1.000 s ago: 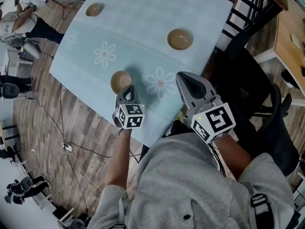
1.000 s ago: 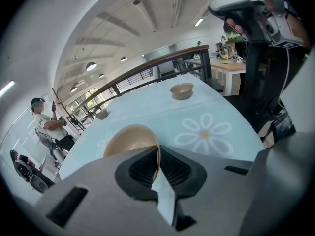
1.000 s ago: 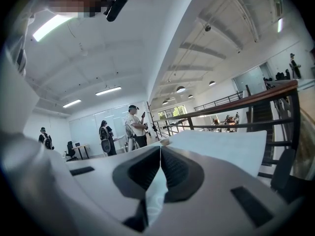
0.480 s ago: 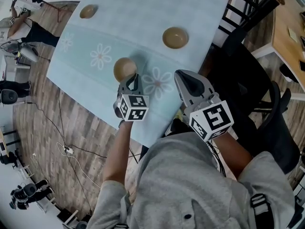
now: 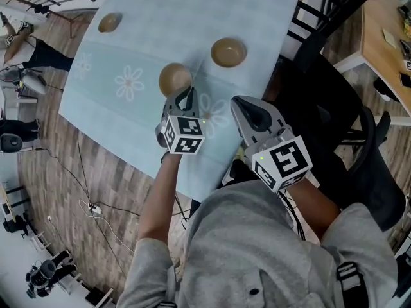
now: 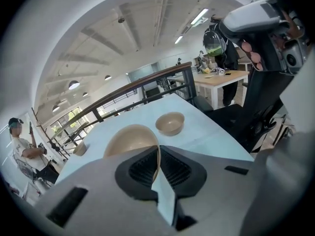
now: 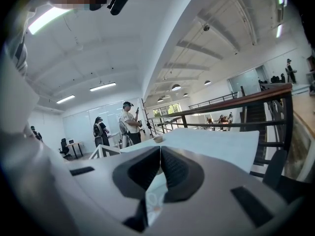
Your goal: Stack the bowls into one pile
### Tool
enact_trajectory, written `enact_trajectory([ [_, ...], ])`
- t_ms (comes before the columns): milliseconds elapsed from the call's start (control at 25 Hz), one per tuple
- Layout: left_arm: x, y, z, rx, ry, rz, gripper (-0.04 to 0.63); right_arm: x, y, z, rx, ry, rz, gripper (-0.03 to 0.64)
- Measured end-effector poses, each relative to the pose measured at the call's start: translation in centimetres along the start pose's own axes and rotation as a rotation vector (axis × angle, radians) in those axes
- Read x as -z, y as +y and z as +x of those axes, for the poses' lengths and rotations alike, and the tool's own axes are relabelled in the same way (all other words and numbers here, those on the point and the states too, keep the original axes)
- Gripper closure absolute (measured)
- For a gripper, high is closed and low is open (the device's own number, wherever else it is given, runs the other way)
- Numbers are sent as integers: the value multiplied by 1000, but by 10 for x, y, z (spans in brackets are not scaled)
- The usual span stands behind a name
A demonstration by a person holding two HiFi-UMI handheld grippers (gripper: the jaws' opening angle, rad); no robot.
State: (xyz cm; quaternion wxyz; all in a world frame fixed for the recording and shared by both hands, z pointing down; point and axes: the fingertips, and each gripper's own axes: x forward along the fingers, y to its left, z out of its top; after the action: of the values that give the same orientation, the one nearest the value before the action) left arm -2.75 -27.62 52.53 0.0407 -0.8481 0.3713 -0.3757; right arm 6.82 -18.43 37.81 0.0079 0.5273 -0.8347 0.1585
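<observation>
Head view: tan bowl is near the middle of the light-blue surface. Its near rim is pinched by the left tool. Left gripper view shows the grip best: both pads are clamped tight on the thin rim, and the bowl tips a bit to one side. Can't tell if its bottom is touching the cloth.

2nd bowl sits upright to the right & a bit further off, near the tan one but not touching. Small bowl sits alone by the far left corner, well apart from both.

Right tool is at the near edge of the surface, beside the left one. Its jaws are pressed together w/ nothing in them.

Black chair stands by the right side. Wood floor is all around.
</observation>
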Motion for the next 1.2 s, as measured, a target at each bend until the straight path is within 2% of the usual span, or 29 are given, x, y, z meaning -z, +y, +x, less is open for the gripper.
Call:
enact_trajectory([
  [200, -15, -14, 17, 68, -16, 65, 565, 0, -5, -2, 22, 1, -3, 591],
  [360, -29, -17, 28, 96, -34, 89, 565, -5, -15, -2, 52, -4, -17, 589],
  [680, -55, -39, 48, 156, -82, 127, 565, 2, -8, -7, 44, 11, -85, 591],
  [1200, -72, -69, 83, 269, -87, 240, 565, -3, -8, -9, 52, -13, -55, 590],
])
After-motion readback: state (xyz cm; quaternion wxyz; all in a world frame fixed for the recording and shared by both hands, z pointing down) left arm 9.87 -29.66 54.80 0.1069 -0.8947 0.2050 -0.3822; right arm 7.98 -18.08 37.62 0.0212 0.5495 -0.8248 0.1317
